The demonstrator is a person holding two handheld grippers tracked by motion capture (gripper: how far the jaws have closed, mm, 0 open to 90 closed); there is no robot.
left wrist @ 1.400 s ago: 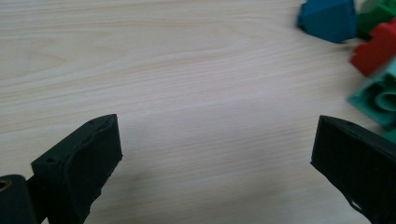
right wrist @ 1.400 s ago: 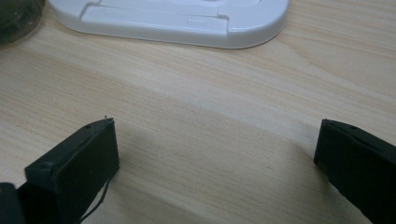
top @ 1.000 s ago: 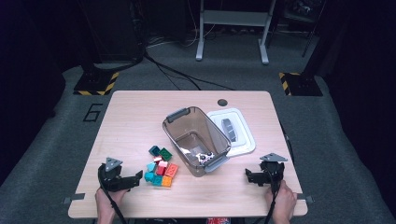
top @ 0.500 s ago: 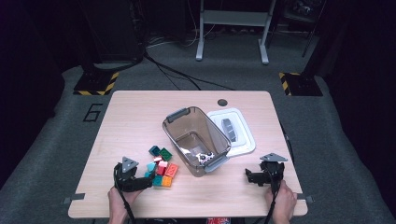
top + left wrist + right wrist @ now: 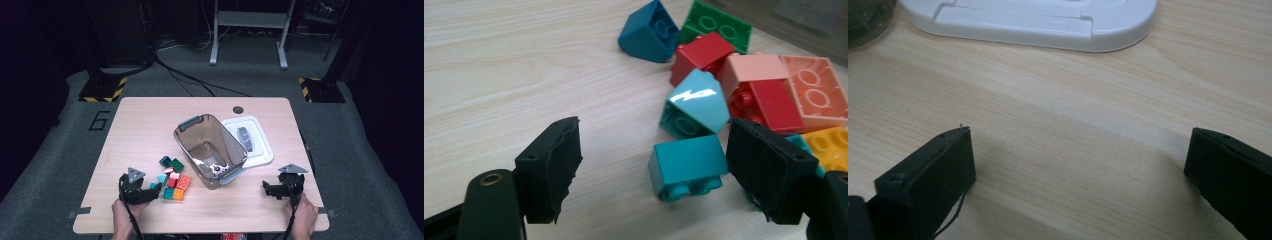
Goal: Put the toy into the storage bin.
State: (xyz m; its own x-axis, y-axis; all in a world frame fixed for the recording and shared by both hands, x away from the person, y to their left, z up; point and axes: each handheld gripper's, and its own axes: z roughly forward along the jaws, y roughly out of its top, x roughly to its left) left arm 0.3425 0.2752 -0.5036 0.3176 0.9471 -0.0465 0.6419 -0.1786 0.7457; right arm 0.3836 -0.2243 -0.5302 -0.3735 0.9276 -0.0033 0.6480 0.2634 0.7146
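Near the bottom edge of the table, the left hand-held gripper stood wide open around a teal brick, its right pad close beside the brick and bare wood on its left. The right hand-held gripper gaped over bare table, holding nothing. Farther up, the brick pile lay left of centre beside the clear bin; the white lid lay right of the bin.

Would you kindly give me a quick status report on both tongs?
Left tongs open, straddling teal plastic brick. Right tongs open over bare wooden table. Nothing obstructing.
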